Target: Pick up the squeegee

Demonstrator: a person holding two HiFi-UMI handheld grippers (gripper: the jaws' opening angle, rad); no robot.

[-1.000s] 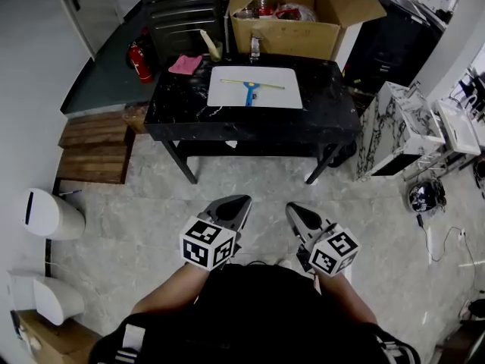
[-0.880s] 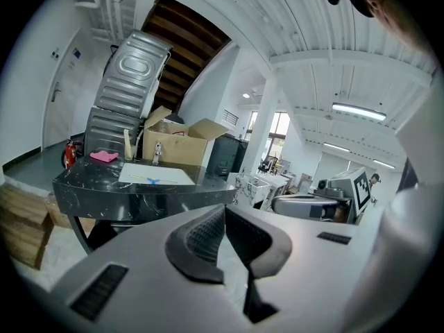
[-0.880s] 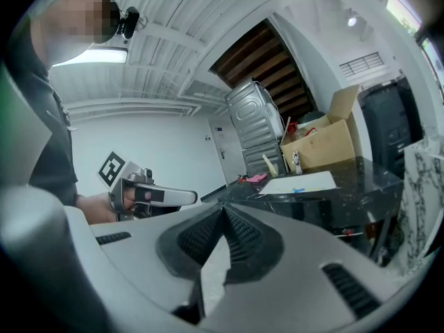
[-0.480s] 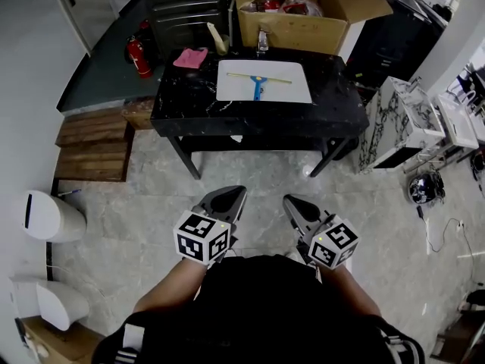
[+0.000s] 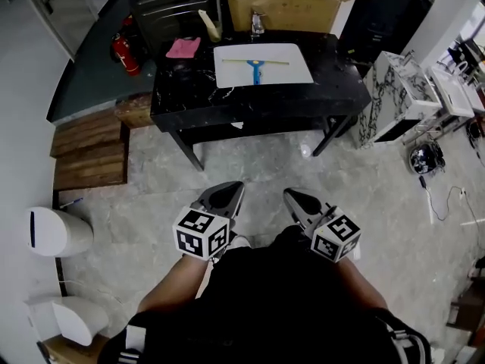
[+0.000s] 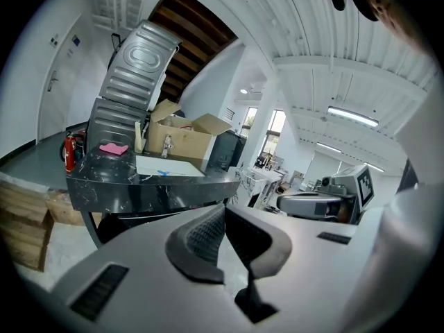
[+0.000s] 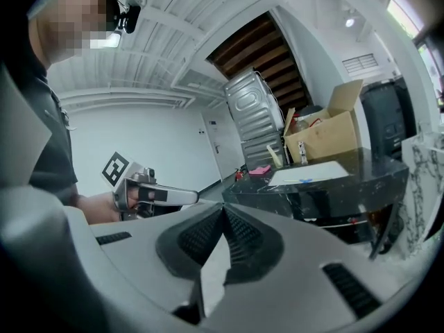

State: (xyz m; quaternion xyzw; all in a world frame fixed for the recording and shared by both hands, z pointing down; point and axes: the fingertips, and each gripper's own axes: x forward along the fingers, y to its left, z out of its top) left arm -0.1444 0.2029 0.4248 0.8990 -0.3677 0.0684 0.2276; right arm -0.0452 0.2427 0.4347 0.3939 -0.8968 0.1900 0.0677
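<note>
The squeegee [image 5: 255, 67], blue-handled with a long pale blade, lies on a white board [image 5: 295, 61] on top of the black marble table [image 5: 189, 97]. It also shows small and far off in the left gripper view as the squeegee [image 6: 164, 173] and in the right gripper view as the squeegee [image 7: 306, 180]. My left gripper [image 5: 232, 191] and right gripper [image 5: 292, 198] are held side by side low in the head view, over the floor and well short of the table. Both are shut with nothing between their jaws.
An open cardboard box [image 5: 284, 10] stands behind the table, with a faucet [image 5: 257, 24] and a pink cloth [image 5: 183, 48] at its far edge. A red fire extinguisher [image 5: 124, 54] and wooden pallets [image 5: 87, 150] lie left. White marbled cabinets [image 5: 394, 101] stand right.
The table and squeegee have slid a little up and away in the head view as the view shifted. Both grippers stay shut and side by side.
</note>
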